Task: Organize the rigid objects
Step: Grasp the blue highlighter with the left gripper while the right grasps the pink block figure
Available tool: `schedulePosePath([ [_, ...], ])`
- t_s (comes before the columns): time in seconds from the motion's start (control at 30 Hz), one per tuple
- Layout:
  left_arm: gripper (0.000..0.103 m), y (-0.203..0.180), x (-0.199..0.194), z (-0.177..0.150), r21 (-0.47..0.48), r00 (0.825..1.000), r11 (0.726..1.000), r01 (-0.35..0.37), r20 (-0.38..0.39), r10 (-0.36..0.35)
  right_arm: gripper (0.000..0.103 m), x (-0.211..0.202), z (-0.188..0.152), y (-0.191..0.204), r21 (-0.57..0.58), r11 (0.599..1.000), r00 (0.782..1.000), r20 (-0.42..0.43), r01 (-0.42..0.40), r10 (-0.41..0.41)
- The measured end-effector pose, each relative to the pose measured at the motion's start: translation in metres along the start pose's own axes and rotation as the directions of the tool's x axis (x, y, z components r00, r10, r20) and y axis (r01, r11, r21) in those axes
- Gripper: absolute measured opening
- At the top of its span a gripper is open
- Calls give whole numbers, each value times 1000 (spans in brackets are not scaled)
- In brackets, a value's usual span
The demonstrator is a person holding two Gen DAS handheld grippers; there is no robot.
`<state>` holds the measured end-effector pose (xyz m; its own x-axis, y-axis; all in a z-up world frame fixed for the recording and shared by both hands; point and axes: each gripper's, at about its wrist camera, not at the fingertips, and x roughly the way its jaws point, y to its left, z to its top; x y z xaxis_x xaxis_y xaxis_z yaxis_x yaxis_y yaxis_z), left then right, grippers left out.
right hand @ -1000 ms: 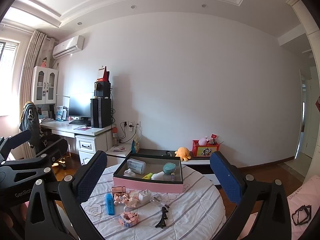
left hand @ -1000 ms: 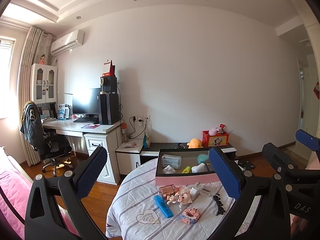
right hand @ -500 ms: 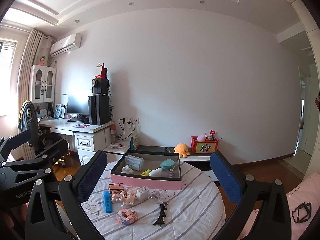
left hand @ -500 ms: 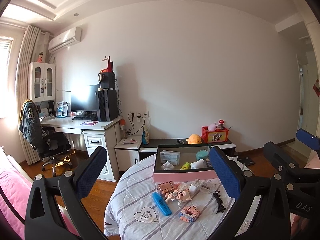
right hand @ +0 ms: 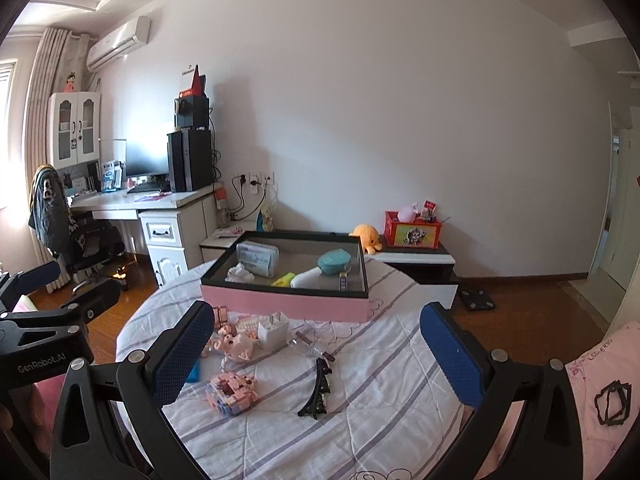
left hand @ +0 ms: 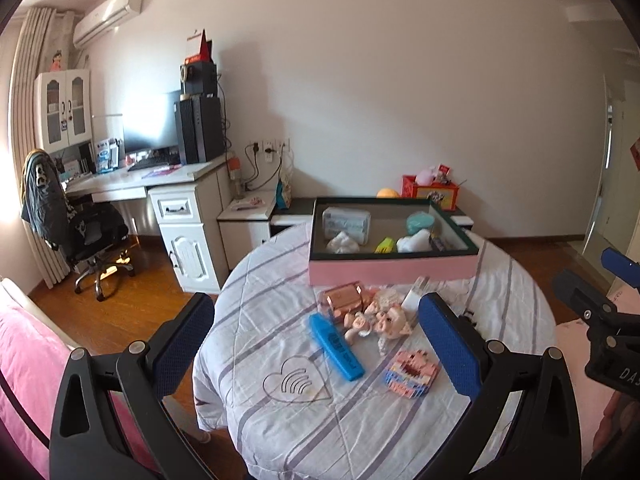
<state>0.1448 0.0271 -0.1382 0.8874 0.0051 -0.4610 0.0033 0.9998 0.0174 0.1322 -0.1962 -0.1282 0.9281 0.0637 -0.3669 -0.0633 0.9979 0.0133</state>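
Blue-padded left tongs [left hand: 316,344] and right tongs [right hand: 316,354] gape wide, holding nothing.

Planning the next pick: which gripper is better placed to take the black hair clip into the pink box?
Right, probably. The black hair clip lies between the open right gripper fingers in its view; the left gripper faces the blue case.

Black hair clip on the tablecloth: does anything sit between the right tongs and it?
Nothing visible does. The black hair clip lies alone on bare striped cloth, in the open gap ahead of the right tongs, which are open. The pink block toy sits off to its left, apart from it.
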Motion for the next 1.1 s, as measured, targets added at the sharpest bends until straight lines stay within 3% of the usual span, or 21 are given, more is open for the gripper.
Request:
schedulePosePath([
  [0.27,103,10,59,-41,-22,982,1000,0,-187,-4,103,69,-49,3,-17,1000,980,-201,5,-8],
  [0.5,103,17,84,-54,-39,971,999,-16,-241,6,103,94,-72,10,-31,999,958,-286,-28,18],
  [0.8,103,35,88,-56,-31,966,998,-45,-257,36,103,129,-85,65,-80,983,923,-363,-163,123],
  [0.87,103,39,91,-57,-38,965,998,-47,-262,36,97,138,-89,72,-81,980,913,-385,-181,137],
  [0.97,103,39,95,-58,-44,963,998,-38,-268,25,67,151,-94,75,-57,973,885,-429,-225,180],
  [1.1,103,30,107,-57,-50,958,999,-15,-287,0,67,151,-95,69,-49,970,887,-419,-237,196],
])
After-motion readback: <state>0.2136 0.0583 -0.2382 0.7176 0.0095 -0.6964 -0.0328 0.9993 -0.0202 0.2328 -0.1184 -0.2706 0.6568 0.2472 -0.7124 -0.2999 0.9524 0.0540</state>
